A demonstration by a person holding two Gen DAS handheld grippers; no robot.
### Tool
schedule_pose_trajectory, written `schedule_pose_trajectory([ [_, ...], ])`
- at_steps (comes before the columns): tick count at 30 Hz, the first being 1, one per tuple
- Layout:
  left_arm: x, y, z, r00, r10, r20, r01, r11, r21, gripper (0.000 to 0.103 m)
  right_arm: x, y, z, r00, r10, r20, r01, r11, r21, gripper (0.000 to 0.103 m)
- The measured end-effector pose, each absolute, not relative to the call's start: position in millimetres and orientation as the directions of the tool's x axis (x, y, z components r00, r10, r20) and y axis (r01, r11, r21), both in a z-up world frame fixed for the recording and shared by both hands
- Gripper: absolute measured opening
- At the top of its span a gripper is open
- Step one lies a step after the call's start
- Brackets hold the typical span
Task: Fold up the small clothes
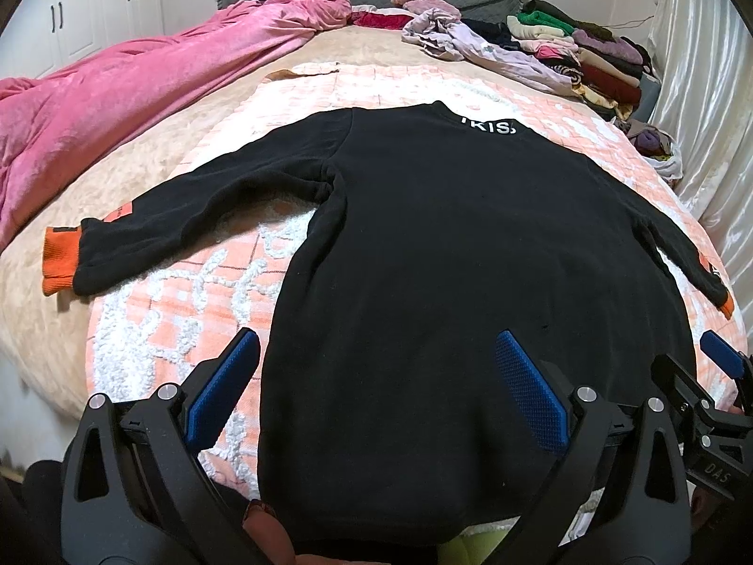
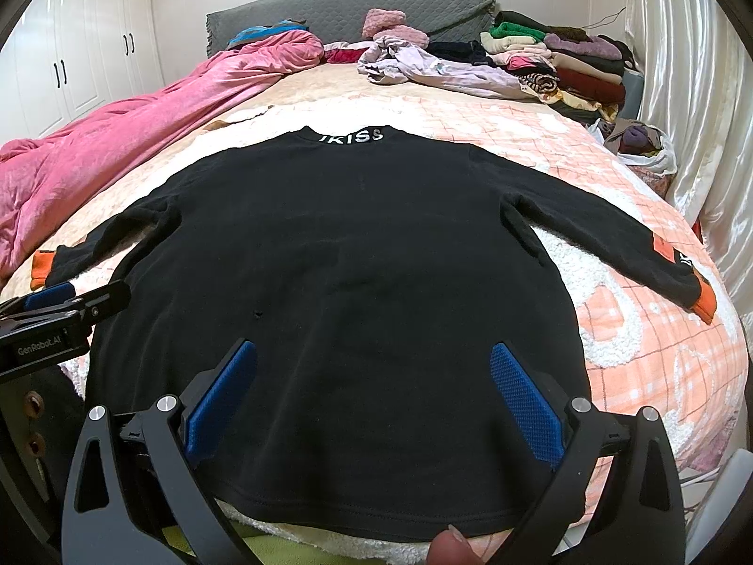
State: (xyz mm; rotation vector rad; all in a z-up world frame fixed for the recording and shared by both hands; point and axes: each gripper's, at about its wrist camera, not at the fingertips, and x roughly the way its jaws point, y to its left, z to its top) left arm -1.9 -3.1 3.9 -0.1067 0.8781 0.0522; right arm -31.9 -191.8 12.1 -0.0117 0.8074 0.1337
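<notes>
We have a black long-sleeved fleece sweatshirt with orange cuffs spread flat, back side up, on the peach-and-white checked tufted blanket that covers the bed. Its white-lettered collar points to 12 o'clock, its hem lies nearest us at 6 o'clock, and the sleeves run out toward 9 and 3 o'clock.

Our left gripper hovers over the hem end of the body with its blue-padded jaws wide apart and nothing between them. Our right gripper does the same in its own view, jaws spread and empty; whether the pads touch the cloth we cannot tell.

We judge the garment to be light, soft and limp: it will sag and drape from any point we lift, and the napped fleece should grip the textured pads well, not slip. It is not fragile, but a single-layer pinch could drag the back away from the front and wrinkle the fold. We would pinch both layers together at an edge. The left orange cuff at 9 o'clock and the right orange cuff at 3 o'clock look like good first holds for bringing the sleeves across the body, with the hem corners after that.

At 1 o'clock, well apart, sits a stack of folded clothes; a pink velvet quilt lies along 10 o'clock.
</notes>
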Motion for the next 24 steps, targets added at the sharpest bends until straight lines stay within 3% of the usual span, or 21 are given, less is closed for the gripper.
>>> schedule_pose_trajectory([
  [24, 8.9, -27.5, 1.3, 0.631, -0.007, -0.776, -0.049, 0.998, -0.049, 0.094, -26.6, -203.2, 13.3, 0.697, 0.111, -0.708, -0.104, 0.993, 0.053, 0.099],
])
